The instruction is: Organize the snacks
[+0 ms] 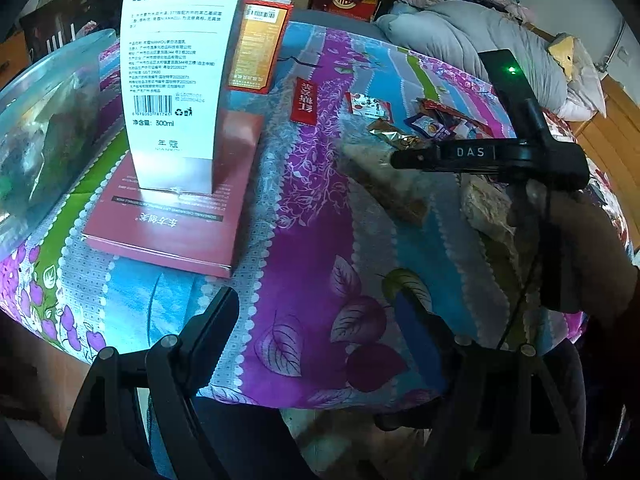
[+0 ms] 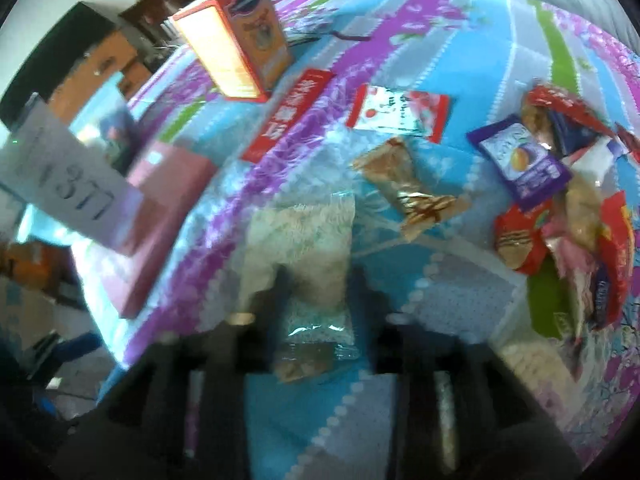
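Observation:
Snack packets lie on a flowered bedspread [image 1: 304, 208]. My right gripper [image 2: 320, 276] is shut on a clear packet of pale snack [image 2: 308, 236], held low over the cloth; in the left wrist view the same gripper [image 1: 404, 159] shows side-on with the packet [image 1: 384, 176] under it. A gold wrapper [image 2: 412, 188], a red-white packet [image 2: 400, 114], a purple packet [image 2: 520, 160] and a heap of red packets [image 2: 568, 220] lie ahead and to the right. My left gripper [image 1: 316, 328] is open and empty above the bedspread's near edge.
A tall white box [image 1: 176, 72] stands on a flat red box [image 1: 176, 216] at the left. An orange box [image 1: 260, 44] stands behind it. A clear plastic tub [image 1: 44, 120] sits at the far left. A flat red sachet [image 1: 306, 102] lies mid-cloth. A grey quilt [image 1: 460, 36] lies behind.

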The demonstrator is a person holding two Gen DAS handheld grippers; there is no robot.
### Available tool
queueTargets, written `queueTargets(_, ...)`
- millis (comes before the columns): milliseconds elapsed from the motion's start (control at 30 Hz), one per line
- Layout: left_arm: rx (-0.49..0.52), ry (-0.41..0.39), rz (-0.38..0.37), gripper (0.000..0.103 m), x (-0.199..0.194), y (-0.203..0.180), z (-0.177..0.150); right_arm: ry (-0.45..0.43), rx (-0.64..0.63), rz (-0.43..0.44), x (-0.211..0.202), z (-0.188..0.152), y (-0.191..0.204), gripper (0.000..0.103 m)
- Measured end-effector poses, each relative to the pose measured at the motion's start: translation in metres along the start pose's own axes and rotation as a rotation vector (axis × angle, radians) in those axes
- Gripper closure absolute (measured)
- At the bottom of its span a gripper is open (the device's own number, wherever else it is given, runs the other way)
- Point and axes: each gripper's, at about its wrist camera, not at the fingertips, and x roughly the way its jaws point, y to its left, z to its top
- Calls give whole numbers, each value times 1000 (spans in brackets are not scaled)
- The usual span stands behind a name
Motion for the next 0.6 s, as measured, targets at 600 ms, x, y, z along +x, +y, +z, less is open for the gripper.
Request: queueTargets(600, -26, 19, 6, 22, 10, 14, 0, 90, -98, -103, 43, 13, 11, 16)
